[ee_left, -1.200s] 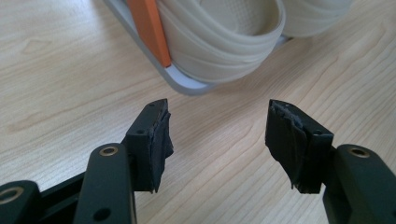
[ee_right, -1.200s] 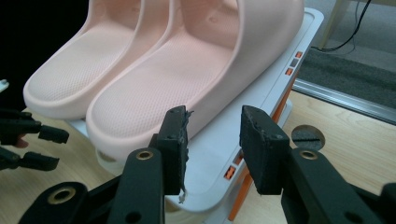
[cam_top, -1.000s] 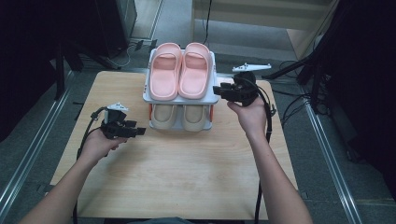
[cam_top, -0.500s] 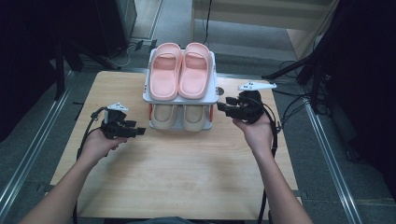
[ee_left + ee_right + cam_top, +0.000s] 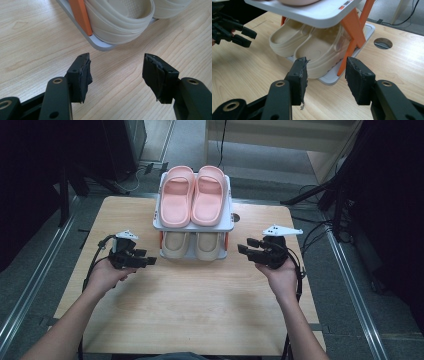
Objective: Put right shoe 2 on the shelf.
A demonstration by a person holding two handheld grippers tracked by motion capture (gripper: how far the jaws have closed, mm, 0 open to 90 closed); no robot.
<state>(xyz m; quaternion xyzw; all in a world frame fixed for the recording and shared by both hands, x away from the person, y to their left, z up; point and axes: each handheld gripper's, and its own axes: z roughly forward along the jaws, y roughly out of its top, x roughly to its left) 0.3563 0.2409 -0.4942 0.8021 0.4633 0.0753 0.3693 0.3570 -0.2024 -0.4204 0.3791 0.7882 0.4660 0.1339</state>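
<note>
Partly, the shoe rack's [image 5: 194, 225] upper shelf hides the beige slippers [image 5: 194, 245].

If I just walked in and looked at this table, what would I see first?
First you'd spot the pink slippers sitting side by side on the top shelf of a little white rack with orange legs, at the far middle of the wooden table. Under them, on the bottom shelf, sits a pair of beige slippers. On each side of the rack a hand holds a black gripper, the left gripper and the right gripper, both open and empty.
</note>
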